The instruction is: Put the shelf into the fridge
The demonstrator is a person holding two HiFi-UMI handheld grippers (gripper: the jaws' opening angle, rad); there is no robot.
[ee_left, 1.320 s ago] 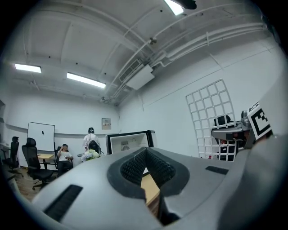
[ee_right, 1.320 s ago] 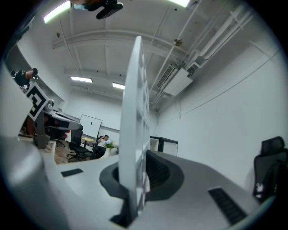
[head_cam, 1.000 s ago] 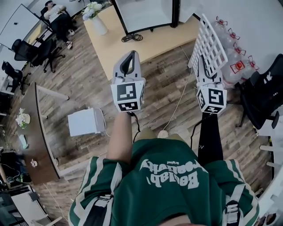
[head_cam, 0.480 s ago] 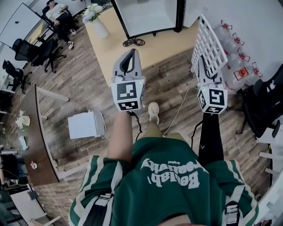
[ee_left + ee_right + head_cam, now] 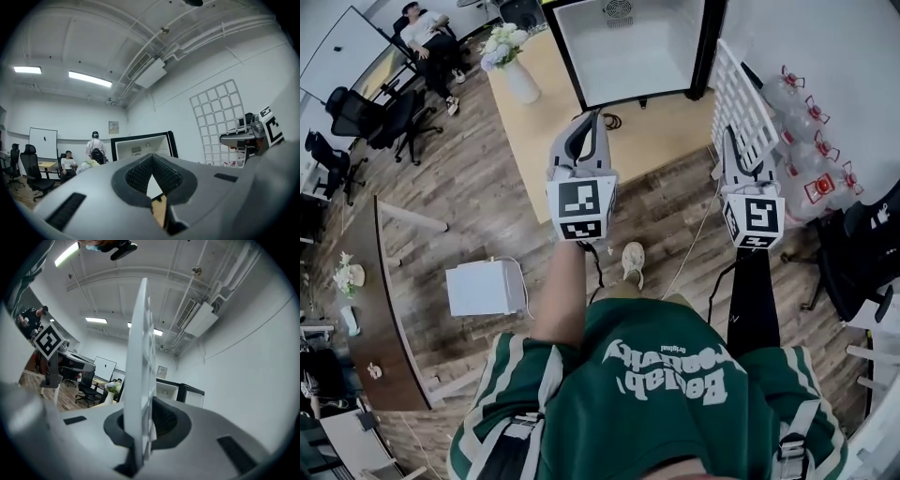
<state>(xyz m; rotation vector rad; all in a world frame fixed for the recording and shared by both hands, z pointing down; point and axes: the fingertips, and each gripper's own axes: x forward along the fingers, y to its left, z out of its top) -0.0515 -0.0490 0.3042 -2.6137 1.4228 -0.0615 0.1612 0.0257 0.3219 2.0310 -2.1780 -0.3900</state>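
White lettering on the person's green shirt [image 5: 666, 394] appears upside down and is too distorted to read. Ahead of it, the left gripper [image 5: 586, 122] has its jaws together at the tips, with nothing between them. The right gripper [image 5: 733, 141] is clamped on the lower edge of the white wire shelf [image 5: 741, 94], which stands upright on edge. Beyond both, the fridge [image 5: 628, 47] stands open on the floor, well apart from the shelf. No label on it is legible.
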